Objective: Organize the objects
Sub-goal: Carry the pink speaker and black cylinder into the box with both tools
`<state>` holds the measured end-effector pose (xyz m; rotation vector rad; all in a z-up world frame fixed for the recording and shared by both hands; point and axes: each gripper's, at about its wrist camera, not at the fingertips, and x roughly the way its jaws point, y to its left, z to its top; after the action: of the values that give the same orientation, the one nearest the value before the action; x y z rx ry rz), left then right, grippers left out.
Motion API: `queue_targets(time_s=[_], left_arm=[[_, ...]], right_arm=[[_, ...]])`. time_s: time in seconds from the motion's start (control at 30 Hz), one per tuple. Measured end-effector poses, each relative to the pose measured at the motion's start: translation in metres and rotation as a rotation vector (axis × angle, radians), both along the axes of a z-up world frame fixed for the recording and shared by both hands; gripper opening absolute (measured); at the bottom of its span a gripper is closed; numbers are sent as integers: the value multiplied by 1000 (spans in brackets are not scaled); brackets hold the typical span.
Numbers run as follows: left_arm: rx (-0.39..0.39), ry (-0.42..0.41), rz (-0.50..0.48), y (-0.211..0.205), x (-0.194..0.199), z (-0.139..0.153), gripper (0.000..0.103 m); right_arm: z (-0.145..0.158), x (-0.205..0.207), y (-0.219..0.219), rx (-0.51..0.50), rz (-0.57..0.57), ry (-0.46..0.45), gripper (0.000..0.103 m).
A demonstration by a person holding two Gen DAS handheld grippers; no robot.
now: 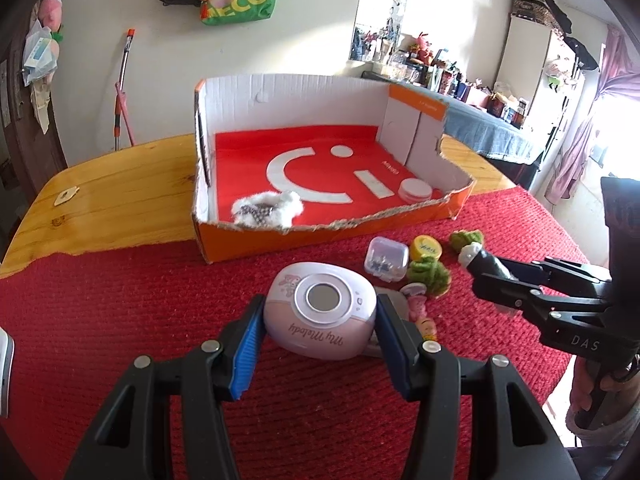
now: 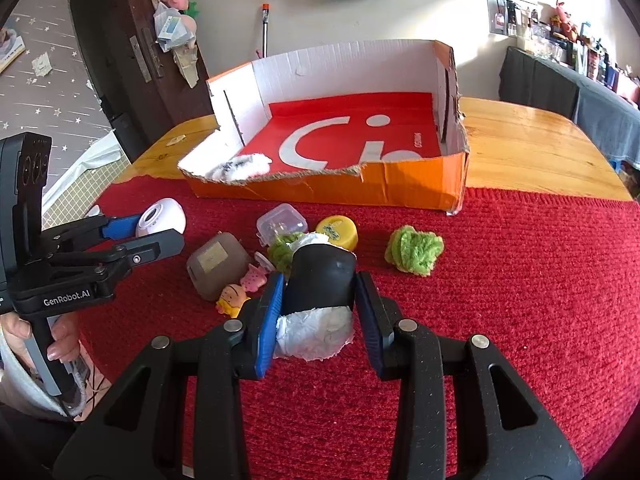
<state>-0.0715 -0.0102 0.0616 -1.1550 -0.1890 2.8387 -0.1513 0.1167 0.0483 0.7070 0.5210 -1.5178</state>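
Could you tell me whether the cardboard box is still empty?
No, a white fluffy item and a round white disc already lie inside the cardboard box.

Two low, close wrist views facing the box (image 1: 328,168) (shared), side by side

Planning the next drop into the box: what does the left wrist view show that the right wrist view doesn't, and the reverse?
Left wrist only: a round white lidded container inside the box, hidden from the right by the front wall.

Right wrist only: a brown rounded box on the red mat.

Both: the orange cardboard box, the left gripper shut on the pink My Melody device, the right gripper shut on the black roll with white paper.
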Motion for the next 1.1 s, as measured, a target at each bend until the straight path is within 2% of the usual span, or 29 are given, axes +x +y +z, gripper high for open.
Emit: queue_targets(time_s=[0.5, 0.67, 0.8, 1.1], left_arm=[[0, 32, -78, 14, -20, 24, 56], [20, -5, -124, 15, -47, 27, 56], [22, -46, -162, 16, -74, 26, 56], [5, -179, -244, 22, -128, 7, 56]], right_arm=[[28, -1, -24, -45, 73, -37, 34], [39, -13, -54, -34, 96, -59, 35], [40, -24, -85, 13, 113, -82, 35], [17, -41, -145, 169, 131, -106, 35]])
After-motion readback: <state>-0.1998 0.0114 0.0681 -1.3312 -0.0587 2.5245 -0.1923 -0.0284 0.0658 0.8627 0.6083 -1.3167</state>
